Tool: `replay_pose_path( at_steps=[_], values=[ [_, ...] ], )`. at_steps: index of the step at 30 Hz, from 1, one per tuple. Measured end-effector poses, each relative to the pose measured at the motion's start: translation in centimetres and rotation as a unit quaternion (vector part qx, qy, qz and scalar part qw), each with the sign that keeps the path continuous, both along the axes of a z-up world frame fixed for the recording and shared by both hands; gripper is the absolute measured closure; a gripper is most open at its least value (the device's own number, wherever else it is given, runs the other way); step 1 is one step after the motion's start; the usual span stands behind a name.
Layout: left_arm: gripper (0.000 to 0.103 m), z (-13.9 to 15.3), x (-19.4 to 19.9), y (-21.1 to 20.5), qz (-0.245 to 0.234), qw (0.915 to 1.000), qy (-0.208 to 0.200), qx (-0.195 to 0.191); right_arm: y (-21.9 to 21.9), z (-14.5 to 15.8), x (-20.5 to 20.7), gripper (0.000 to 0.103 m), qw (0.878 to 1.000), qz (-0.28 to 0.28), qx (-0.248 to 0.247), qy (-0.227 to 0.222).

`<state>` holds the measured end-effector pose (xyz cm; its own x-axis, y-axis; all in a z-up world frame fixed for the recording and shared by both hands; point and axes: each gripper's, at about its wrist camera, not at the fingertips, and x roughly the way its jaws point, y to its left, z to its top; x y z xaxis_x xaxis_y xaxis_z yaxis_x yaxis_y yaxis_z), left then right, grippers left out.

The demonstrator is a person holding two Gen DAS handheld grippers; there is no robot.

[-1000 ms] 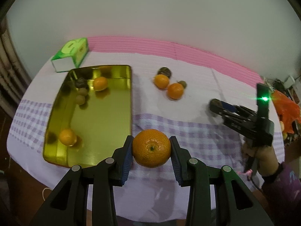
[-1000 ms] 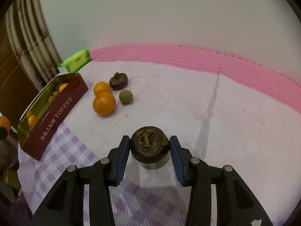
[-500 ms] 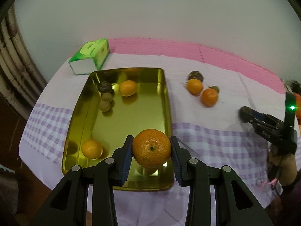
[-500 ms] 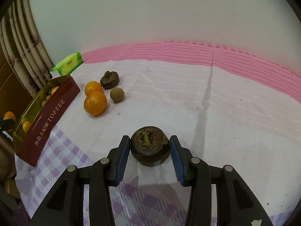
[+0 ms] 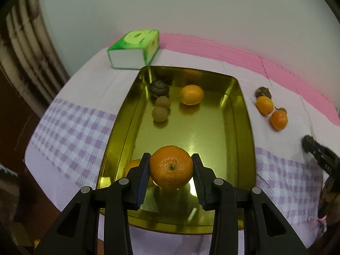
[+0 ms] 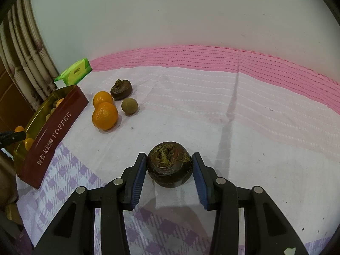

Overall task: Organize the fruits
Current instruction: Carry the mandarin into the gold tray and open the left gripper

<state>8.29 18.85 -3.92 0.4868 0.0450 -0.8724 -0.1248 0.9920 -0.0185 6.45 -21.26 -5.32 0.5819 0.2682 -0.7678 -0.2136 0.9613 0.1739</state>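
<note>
Gripping a mandarin (image 5: pixel 171 166), the left claw (image 5: pixel 171 176) hangs over the gold tray's (image 5: pixel 244 127) near end. Right claw (image 6: pixel 169 170) brackets a dark water chestnut (image 6: pixel 169 164) resting on the worktop (image 6: pixel 255 138), pads (image 6: pixel 139 175) touching it.

My left cam looks forward and down from right above the near end of the gold tin (image 5: pixel 242 114), toward the wall. My right cam sits low over the cloth (image 6: pixel 244 127), well off to the tin's right. Both catch the tin, the tissue pack (image 5: pixel 136 48) and the loose oranges (image 6: pixel 104 115).
</note>
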Motion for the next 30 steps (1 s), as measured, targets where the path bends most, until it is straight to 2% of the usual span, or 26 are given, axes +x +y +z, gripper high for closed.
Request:
replay_pose_path(
  at_steps=[4,9,17,23,30],
  values=[
    [0.064,-0.6,0.1,0.7,0.004,1.0000,0.002,-0.009,-0.1,0.0,0.0,0.063,1.000,-0.002,0.004,0.000],
    [0.064,-1.1,0.5,0.2,-0.006,1.0000,-0.002,0.004,-0.3,0.0,0.0,0.063,1.000,-0.002,0.009,0.001],
    [0.064,-1.5,1.2,0.6,-0.007,0.9998,-0.001,-0.021,-0.4,0.0,-0.1,0.063,1.000,-0.003,0.011,0.001],
    [0.064,-1.6,3.2,1.5,0.001,0.9997,-0.001,-0.023,-0.4,0.0,-0.1,0.063,1.000,-0.003,0.011,0.001],
    [0.064,-2.6,5.4,1.8,0.000,1.0000,0.002,-0.005,-0.5,-0.1,-0.1,0.063,1.000,-0.003,0.011,0.002]
  ],
)
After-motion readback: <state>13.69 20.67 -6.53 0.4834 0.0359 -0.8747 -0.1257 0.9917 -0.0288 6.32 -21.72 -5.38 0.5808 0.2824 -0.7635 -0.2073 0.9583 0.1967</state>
